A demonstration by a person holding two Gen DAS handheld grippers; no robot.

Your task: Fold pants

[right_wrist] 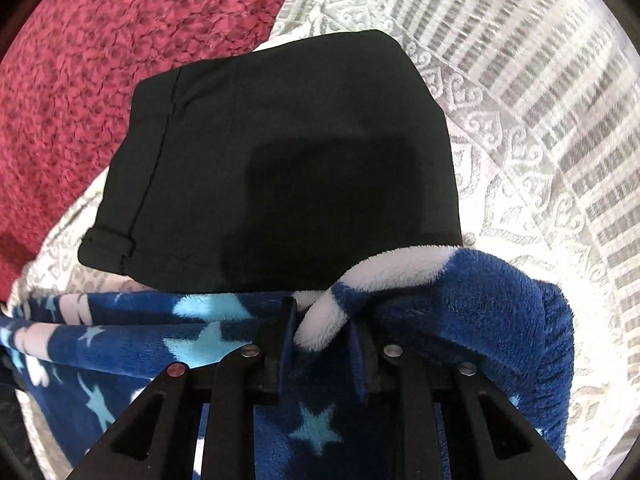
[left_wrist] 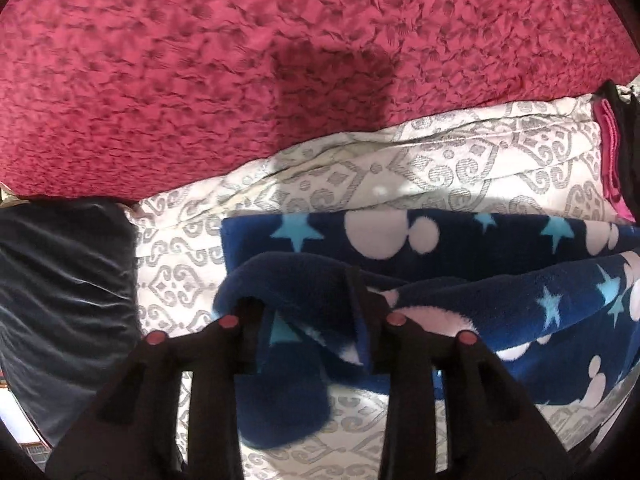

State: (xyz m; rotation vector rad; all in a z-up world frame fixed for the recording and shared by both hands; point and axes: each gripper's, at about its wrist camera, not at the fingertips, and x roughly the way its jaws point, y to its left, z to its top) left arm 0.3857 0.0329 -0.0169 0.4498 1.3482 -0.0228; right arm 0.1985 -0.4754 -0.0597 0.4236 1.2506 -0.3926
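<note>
Down my left wrist view, the left gripper point(left_wrist: 306, 312) stands with its jaws apart and a fold of the blue fleece pants point(left_wrist: 460, 276) between them; whether the pads press on the cloth, I cannot tell. The pants lie folded on a white patterned sheet point(left_wrist: 180, 248), with a crimson bedspread point(left_wrist: 200, 60) beyond and a dark velvety cloth point(left_wrist: 60, 280) to the left.

On my right wrist view, the right gripper point(right_wrist: 324, 316) has its narrow-set jaws pinching a bunched white-and-blue ridge of the pants point(right_wrist: 480, 320). A folded black garment point(right_wrist: 280, 152) lies just past them on the sheet point(right_wrist: 540, 120).
</note>
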